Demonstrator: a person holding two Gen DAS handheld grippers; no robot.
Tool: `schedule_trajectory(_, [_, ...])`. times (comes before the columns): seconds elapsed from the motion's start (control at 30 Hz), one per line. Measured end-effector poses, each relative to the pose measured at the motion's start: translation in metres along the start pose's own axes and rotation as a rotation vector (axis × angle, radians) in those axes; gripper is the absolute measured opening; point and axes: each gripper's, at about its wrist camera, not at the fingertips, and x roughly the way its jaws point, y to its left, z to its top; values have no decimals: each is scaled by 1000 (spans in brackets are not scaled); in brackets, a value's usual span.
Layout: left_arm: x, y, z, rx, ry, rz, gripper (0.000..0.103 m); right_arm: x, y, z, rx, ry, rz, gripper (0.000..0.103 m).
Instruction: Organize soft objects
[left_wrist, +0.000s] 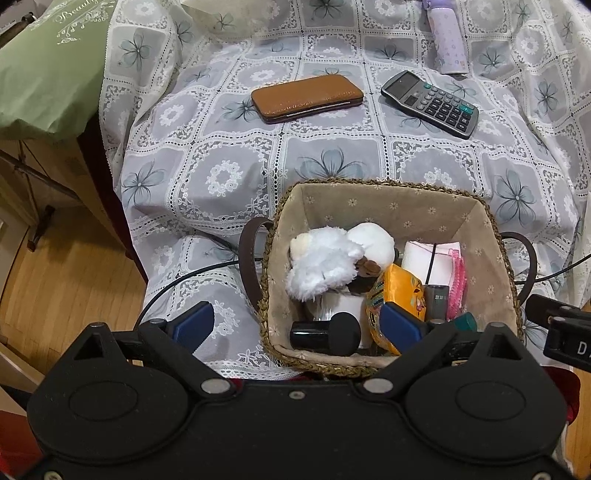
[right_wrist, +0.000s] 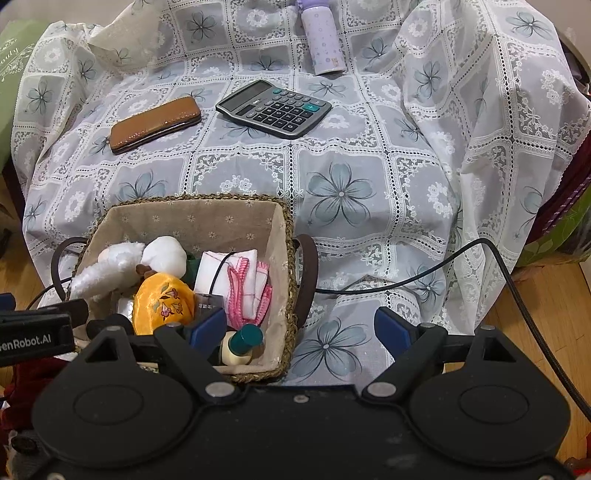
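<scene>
Left wrist view, entry one: woven basket (left_wrist: 373, 192) at 6 o'clock on the lace-covered surface (left_wrist: 332, 147). It holds a white plush toy (left_wrist: 321, 262), an orange embroidered pouch (left_wrist: 402, 286), a folded white and pink cloth (left_wrist: 436, 258), plus hard items: a black cylinder (left_wrist: 325, 334) and a teal-capped bottle (right_wrist: 242, 341).

Entry two: brown case (left_wrist: 306, 96) at 11 o'clock, calculator (left_wrist: 430, 103) at 1 o'clock and lilac bottle (left_wrist: 447, 40) at 12 o'clock lie out on the cloth, well apart from the basket.

Entry three: left claw (left_wrist: 299, 325), fingers apart, holding nothing, hovers over the basket's near left rim. Right claw (right_wrist: 299, 328), fingers apart and empty, straddles the basket's right wall.

Judgement: soft things already lie in the basket. I read this either as sorting about to lift them out, or as sorting ended with them gathered in. For any grasp, I would pinch the plush at its bulk, clear of the black cable (left_wrist: 430, 262).
</scene>
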Motion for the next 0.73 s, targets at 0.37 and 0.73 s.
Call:
schedule_trajectory(0.37, [2,0,0,0,13,-4,94,0,0,1,2,4,1,87])
schedule_trajectory(0.73, [3,1,0,-4,19,-5,93,0,0,0,2,4,0,87])
